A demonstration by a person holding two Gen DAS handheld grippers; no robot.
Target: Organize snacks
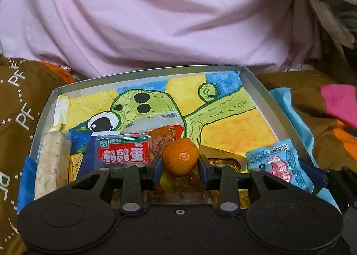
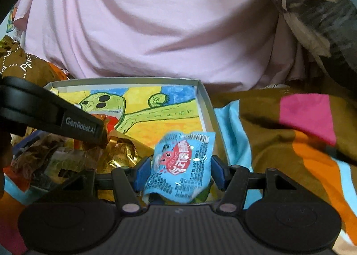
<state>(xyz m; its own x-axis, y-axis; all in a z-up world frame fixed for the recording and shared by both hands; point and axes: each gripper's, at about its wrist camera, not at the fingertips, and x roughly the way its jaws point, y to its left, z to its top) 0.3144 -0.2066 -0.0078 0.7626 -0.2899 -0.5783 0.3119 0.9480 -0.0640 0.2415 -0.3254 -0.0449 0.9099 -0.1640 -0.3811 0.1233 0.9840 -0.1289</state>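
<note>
In the left wrist view, a small orange tangerine, round, with a glossy dimpled skin, is seen between the blue pads of the left gripper. The jaws are set narrow, and both pads are pressed against the fruit's sides, so it is held. It is placed low over the near part of a shallow grey-walled tray, whose floor is covered by a crayon drawing of a green creature on yellow and blue. A red and green packet with white characters is seen just left of the fruit, and a pale grain bar lies along the tray's left wall.

In the right wrist view, a light blue packet with a red cartoon label is seen between the pads of the right gripper. Its left edge lies against the left pad; whether the right pad touches cannot be told. The packet lies at the tray's near right corner, beside crumpled gold wrappers.
</note>
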